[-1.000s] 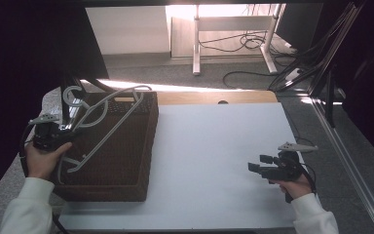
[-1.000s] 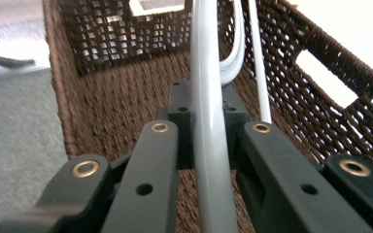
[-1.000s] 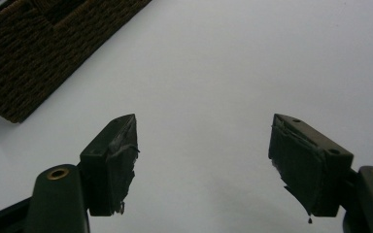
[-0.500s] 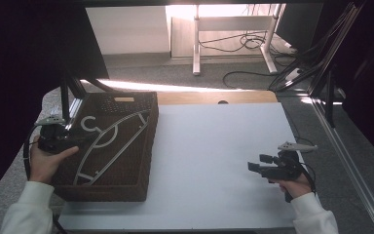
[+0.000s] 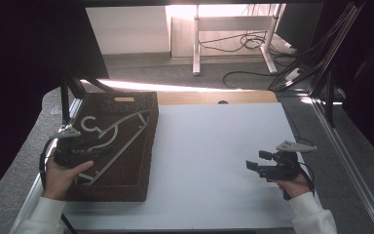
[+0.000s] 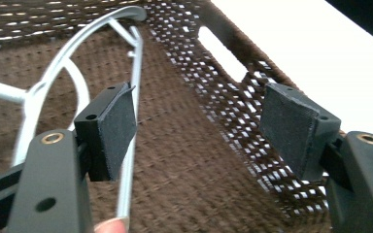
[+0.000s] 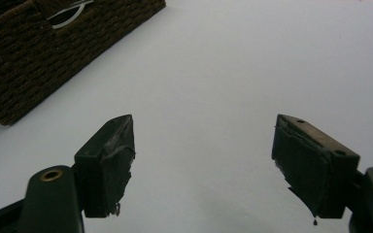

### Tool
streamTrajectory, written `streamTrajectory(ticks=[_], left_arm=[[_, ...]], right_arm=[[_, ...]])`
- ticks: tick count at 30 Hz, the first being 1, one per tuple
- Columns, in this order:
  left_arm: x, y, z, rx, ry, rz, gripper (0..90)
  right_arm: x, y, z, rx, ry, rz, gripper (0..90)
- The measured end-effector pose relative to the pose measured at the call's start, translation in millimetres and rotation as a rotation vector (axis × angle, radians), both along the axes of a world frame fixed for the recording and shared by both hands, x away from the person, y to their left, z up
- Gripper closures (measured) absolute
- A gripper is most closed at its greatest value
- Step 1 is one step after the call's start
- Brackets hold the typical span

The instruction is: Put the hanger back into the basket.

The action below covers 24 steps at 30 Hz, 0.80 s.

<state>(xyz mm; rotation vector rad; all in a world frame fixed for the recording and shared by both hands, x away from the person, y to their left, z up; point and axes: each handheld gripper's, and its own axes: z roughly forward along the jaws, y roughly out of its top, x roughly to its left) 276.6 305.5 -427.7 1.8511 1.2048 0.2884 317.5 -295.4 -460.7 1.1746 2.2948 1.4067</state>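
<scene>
Our left gripper (image 6: 199, 131) hangs wide open, gripping nothing, beside the light, stiff, slippery-looking hanger (image 6: 128, 145) in the basket (image 5: 126, 185); we'd pinch its straight bar, while our right gripper (image 7: 204, 165) gapes empty too.

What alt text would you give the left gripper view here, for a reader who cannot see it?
The left gripper, jaws open, points into a brown woven basket where a silver-grey clothes hanger lies; the hanger's straight bar runs just beside the left-hand pad, not between the pads. Beyond the basket's perforated wall is the white table.
</scene>
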Motion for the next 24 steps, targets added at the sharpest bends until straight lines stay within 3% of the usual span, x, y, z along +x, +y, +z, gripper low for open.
streamTrajectory(ticks=[3,13,24], left_arm=[[-6.7,-11.0,-3.7,-0.028,-0.009,-0.023,28.8],[-24.1,-47.6,-10.9,-0.008,-0.020,-0.088,28.6],[-24.4,-54.7,-12.8,0.007,-0.022,-0.098,28.0]], right_arm=[[-2.0,0.2,1.9,0.005,-0.019,-0.001,23.2],[-4.8,2.3,0.8,-0.021,-0.044,-0.008,20.0],[-5.2,0.4,1.0,-0.029,-0.050,-0.011,17.7]])
